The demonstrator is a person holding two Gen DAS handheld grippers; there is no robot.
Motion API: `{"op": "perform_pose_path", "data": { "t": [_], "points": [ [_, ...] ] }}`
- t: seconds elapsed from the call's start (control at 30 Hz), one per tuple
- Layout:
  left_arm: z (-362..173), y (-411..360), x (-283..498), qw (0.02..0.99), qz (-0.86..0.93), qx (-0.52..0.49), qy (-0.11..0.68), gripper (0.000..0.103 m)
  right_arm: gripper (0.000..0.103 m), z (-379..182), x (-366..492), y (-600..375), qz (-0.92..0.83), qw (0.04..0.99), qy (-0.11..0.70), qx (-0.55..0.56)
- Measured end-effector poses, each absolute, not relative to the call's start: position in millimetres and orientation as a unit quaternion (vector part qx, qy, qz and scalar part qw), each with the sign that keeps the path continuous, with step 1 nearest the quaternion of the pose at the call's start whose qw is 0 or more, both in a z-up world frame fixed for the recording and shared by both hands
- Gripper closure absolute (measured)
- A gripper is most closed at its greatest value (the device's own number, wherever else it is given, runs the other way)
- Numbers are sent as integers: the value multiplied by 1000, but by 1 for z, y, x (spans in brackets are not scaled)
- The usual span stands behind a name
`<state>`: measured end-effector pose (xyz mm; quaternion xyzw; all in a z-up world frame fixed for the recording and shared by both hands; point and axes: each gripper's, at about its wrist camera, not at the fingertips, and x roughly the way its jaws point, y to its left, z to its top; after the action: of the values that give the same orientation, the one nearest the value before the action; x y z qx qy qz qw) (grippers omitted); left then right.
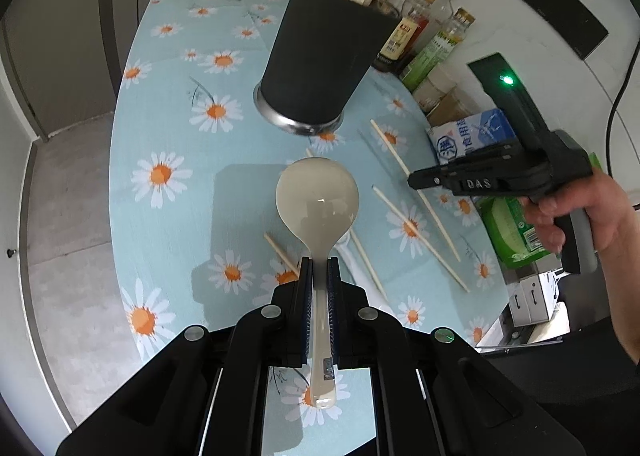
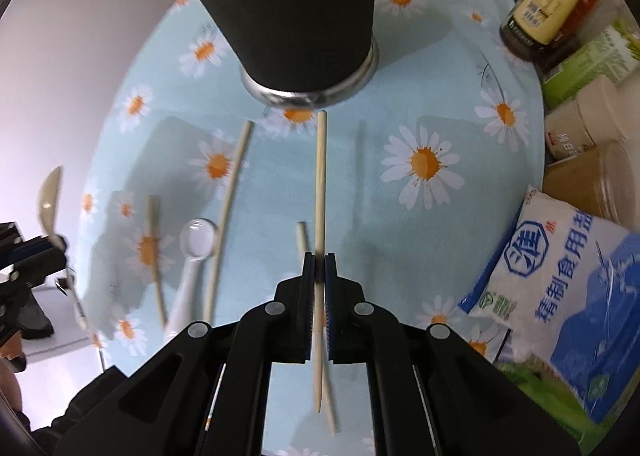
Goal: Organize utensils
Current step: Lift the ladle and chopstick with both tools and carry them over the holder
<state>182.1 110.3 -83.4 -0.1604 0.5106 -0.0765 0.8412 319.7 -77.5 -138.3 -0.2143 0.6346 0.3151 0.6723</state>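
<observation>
- Left gripper [image 1: 319, 262]: black fingers w/ blue pads closed tight on the handle of a large cream plastic ladle-type spoon [image 1: 318, 196]. Bowl sticks out fwd past the fingertips, above the cloth; handle end pokes out behind the pads.
- Right gripper [image 2: 319, 256]: fingers nearly together, clamped on a long pale wooden chopstick [image 2: 320, 192]. Stick runs straight fwd, tip near the base of the holder; rear end trails back btwn the finger arms. A 2nd pale stick [image 2: 303, 238] lies on the cloth just beside/under the fingers, partly hidden.
- Tall black cylindrical utensil holder w/ metal base ring [image 1: 320, 60] stands upright ahead of both grippers, mid-table.
- On the round table w/ light-blue daisy-print cloth [image 1: 168, 128]: loose pale chopsticks [image 2: 230, 212] scattered left of the right gripper, plus a small clear/white plastic spoon [image 2: 196, 246] lying among them, bowl twd the holder.
- Right hand [image 1: 580, 216] grips the black handle of its tool, seen at right in left-wrist view.
- Table's far/right edge: row of sauce bottles [image 1: 404, 36], blue-white salt bag [image 2: 560, 296], tan jars [image 2: 588, 116].
</observation>
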Motion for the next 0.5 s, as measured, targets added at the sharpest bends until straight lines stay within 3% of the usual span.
{"op": "perform_pose_path", "data": {
  "t": [0.5],
  "points": [
    [-43,119,202,870,-110,-168,451,97,97,-69,292,-101,373,716,585,-76]
  ]
}}
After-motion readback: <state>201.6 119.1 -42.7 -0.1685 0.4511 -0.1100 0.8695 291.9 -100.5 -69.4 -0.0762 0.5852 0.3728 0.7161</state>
